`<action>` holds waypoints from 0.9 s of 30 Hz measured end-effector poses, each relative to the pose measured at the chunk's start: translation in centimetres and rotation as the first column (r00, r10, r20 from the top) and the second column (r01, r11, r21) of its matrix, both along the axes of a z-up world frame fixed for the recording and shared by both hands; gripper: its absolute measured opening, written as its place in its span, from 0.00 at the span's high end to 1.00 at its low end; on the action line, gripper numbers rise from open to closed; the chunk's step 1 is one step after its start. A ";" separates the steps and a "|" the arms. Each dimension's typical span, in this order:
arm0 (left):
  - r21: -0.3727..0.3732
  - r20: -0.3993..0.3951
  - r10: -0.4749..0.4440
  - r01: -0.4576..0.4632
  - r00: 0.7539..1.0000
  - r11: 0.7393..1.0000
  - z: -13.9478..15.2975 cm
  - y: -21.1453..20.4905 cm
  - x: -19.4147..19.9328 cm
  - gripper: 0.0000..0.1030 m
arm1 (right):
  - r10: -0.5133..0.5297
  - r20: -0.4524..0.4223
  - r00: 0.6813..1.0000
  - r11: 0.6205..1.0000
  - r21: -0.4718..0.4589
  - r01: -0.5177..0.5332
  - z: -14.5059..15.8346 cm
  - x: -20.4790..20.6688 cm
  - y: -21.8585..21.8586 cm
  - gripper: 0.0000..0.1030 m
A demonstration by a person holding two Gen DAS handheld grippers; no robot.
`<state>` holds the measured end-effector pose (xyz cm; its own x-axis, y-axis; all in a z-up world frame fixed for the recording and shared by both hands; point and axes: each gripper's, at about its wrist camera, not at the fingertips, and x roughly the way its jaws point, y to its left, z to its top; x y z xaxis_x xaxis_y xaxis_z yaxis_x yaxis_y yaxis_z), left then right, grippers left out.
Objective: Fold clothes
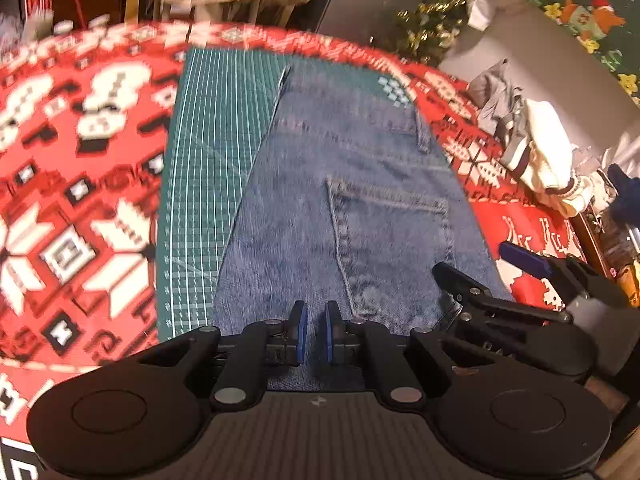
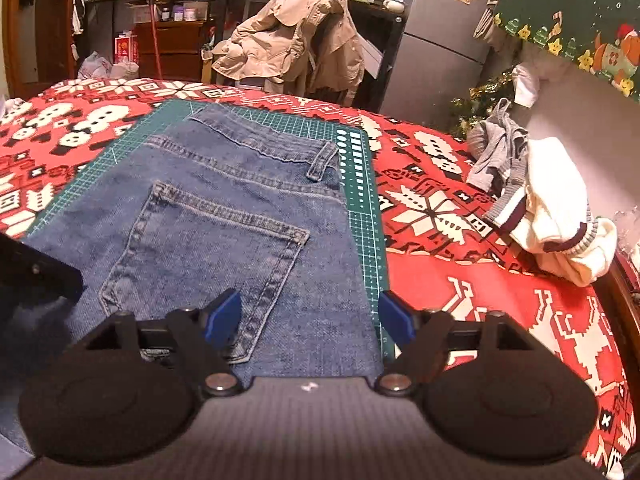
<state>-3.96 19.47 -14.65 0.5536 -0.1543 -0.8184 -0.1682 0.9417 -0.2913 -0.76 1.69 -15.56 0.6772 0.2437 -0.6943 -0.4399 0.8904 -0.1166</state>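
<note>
On the green cutting mat the jeans lie flat, back pocket up, waistband toward the far edge, over the red patterned cover. From my right camera I get the sharp picture: a beige coat draped over a chair past the bed, and a heap of cream and grey clothes off to the right, well apart from the denim. My left camera is smeared with blur, but it alone shows my right gripper from outside, out at the denim's right edge.

My right gripper has its blue pads spread wide, the left pad over the pocket's lower corner, the right one over the mat's border, nothing between them but flat cloth below. My left gripper has its pads drawn nearly together with a thin gap, and I see no fold pinched there; denim lies just beyond its tips. A dark corner of the left tool blocks the lower left of my right view.
</note>
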 end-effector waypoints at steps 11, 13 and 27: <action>0.084 0.035 0.115 -0.118 0.993 0.989 0.2 3.0 1.6 0.89 | 0.090 0.082 0.993 0.996 -0.017 -0.089 -1.5 2.2 4.5 0.01; 0.086 0.024 0.127 -0.129 0.992 0.988 -0.1 3.6 2.1 0.89 | 0.087 0.088 0.992 0.996 0.029 -0.090 -2.3 2.4 4.0 0.01; 0.049 0.045 -0.043 0.041 0.998 0.998 -0.9 2.5 7.1 0.95 | 0.072 0.000 0.997 0.987 0.143 -0.072 -3.3 4.1 2.1 0.01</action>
